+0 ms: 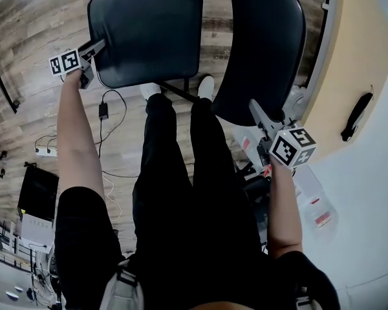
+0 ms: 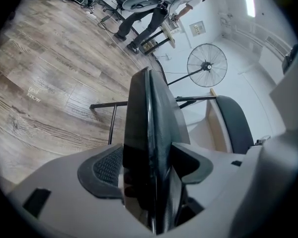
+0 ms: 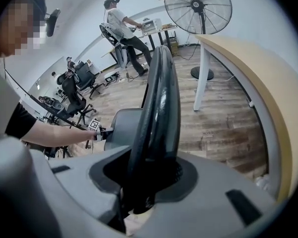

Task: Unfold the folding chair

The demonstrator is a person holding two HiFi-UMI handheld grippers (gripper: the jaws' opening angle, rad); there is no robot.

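Step in hand, by our reading: the last of the spread, seat driven down and away from the back until the chair (image 1: 258, 50) stood locked.

Left gripper (image 1: 96, 48): jaws stood wide. The seat (image 1: 145, 31) ran edge-on between them, deep into the throat, the panel reaching well past the tips. The pads (image 2: 109, 166) looked slack on it rather than clamped, so we logged this side as straddling the edge, not holding it. From above, the jaws sat at the seat's near left corner.

To do this well, we judged that the left jaws should either close again on the edge or press down on it with one finger, so that the seat would not swing free. Push along the hinge arc, not sideways. The shoes (image 1: 150, 90) stood close under the seat's near edge, so feet should stay clear of the frame.

Right gripper (image 1: 257, 112): jaws nearly together, pinched on the rim of the backrest (image 3: 159, 98). The rim rose straight up out of the jaws and curved on beyond the tips. This grip looked firm, and we judged it should stay the anchor and hold the back steady while the seat side travels.

The seat lay well apart from the right jaws, off to their left.
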